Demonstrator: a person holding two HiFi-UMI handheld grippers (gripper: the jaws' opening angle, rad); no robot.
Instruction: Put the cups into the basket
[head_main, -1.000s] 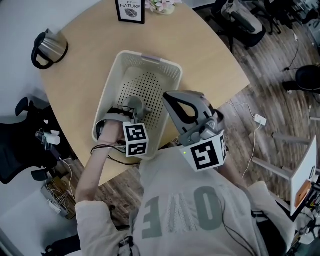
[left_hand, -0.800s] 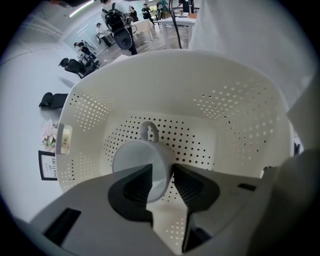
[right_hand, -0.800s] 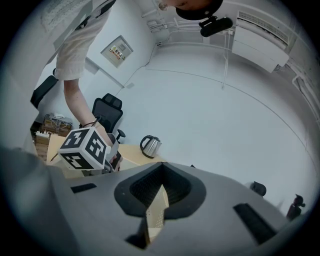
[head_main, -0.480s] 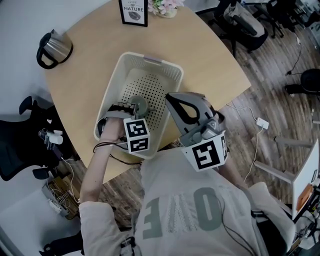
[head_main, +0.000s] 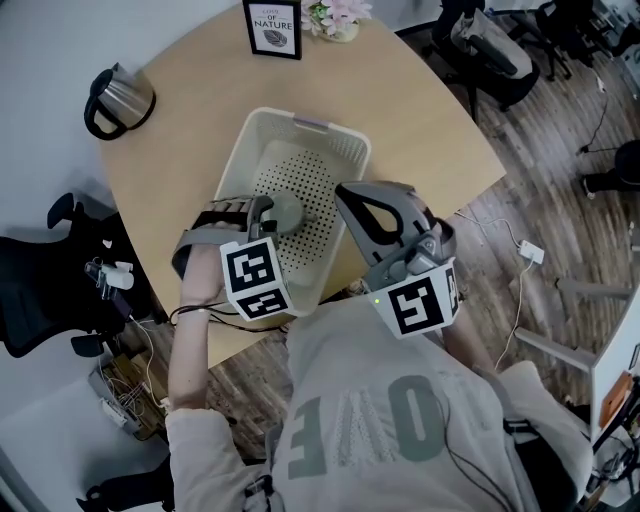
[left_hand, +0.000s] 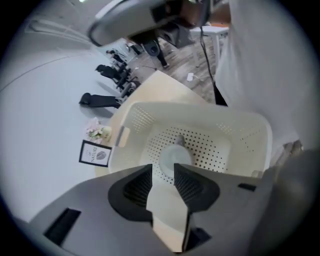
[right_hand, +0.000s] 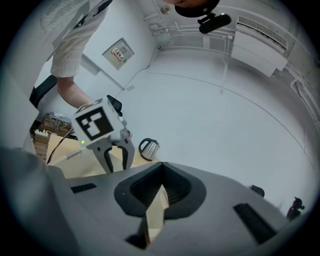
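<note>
Cup: one grey cup (head_main: 287, 213) lies on the holed floor about mid-basket; in the left gripper view it shows just beyond the gap between the fingers
Basket: cream basket (head_main: 240, 150) stands on the round wooden bench (head_main: 420, 110), long axis running 12 to 6 o'clock in the head view
Left gripper: the left gripper (left_hand: 163, 169) hangs over the basket's 7 o'clock end, pointing steeply down; fingers apart, having just been opening; nothing between them; the cup is not gripped
Right gripper: the right gripper (right_hand: 160, 182) sits at the basket's 3 o'clock side, by the rim; fingers together at the tips, gripping nothing
Around the basket: kettle (head_main: 120, 98) at 10 o'clock; framed print (head_main: 274, 28) at 12 o'clock; flowers (head_main: 335, 15) just beside it at 1 o'clock
</note>
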